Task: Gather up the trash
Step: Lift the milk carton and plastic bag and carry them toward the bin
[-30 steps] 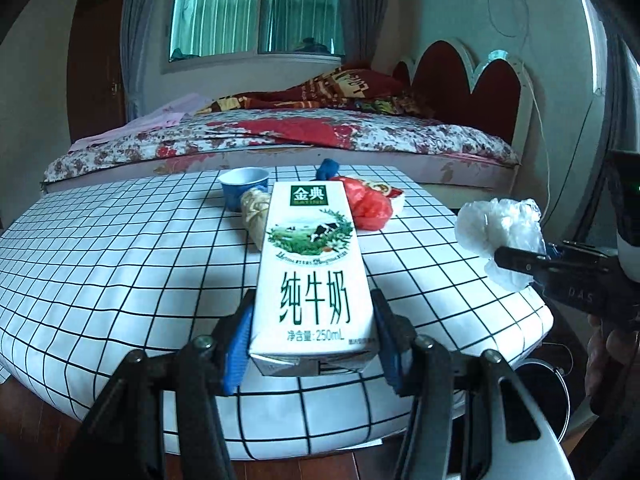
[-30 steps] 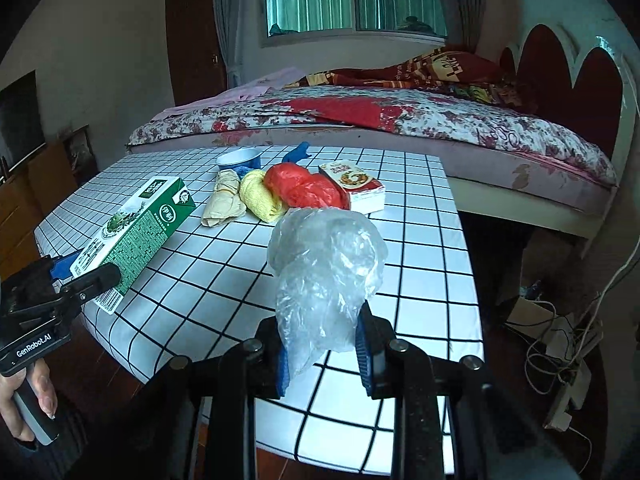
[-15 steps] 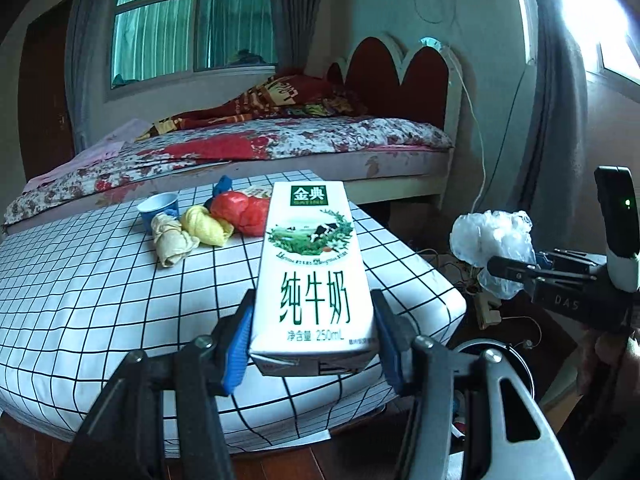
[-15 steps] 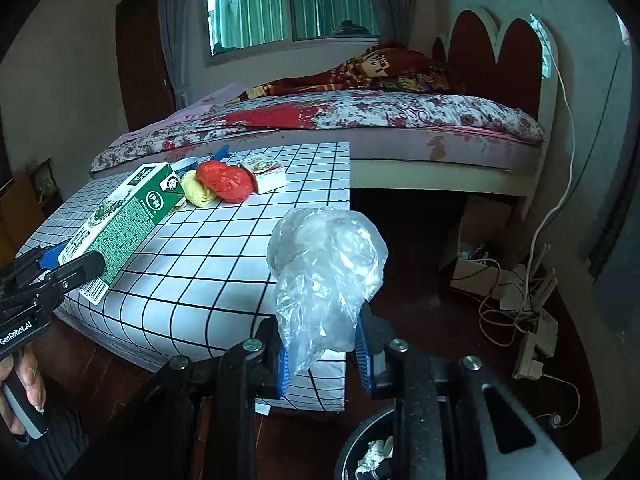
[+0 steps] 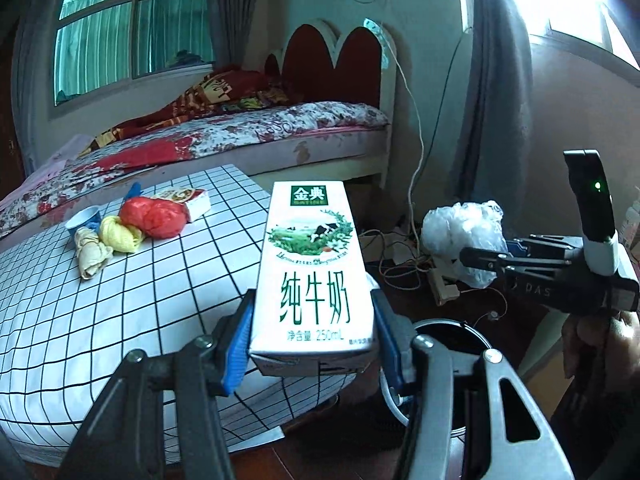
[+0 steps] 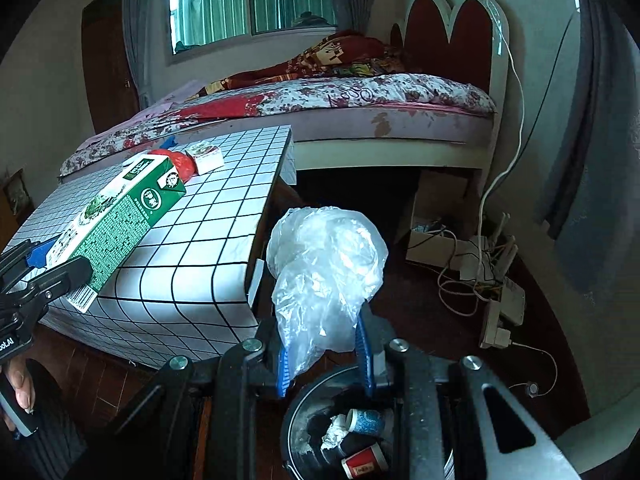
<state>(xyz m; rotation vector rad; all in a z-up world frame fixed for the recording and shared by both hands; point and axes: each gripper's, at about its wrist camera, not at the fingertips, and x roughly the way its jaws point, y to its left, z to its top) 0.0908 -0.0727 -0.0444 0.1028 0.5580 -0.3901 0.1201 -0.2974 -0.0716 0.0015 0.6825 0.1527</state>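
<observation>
My left gripper (image 5: pixel 312 340) is shut on a white and green milk carton (image 5: pixel 314 276), held off the table's right end; the carton (image 6: pixel 120 216) also shows at the left of the right wrist view. A crumpled clear plastic bag (image 6: pixel 326 276) is clamped in my right gripper (image 6: pixel 324 354), also seen at the right of the left wrist view as the bag (image 5: pixel 464 240). Just below the right gripper stands a dark round trash bin (image 6: pixel 316 424) holding paper cups and crumpled paper; its rim (image 5: pixel 452 332) shows behind the carton.
On the grid-patterned table (image 5: pixel 140 300) lie a red bag (image 5: pixel 156 216), a yellow wad (image 5: pixel 118 236), a beige wad (image 5: pixel 92 256), a blue cup (image 5: pixel 82 218) and a small box (image 5: pixel 188 200). A bed (image 6: pixel 360 100) stands behind; cables and a power strip (image 6: pixel 500 312) lie on the wooden floor.
Both grippers have swung right, from over the table to beyond its end. The trash bin has come into view below them. Both still hold their items.
</observation>
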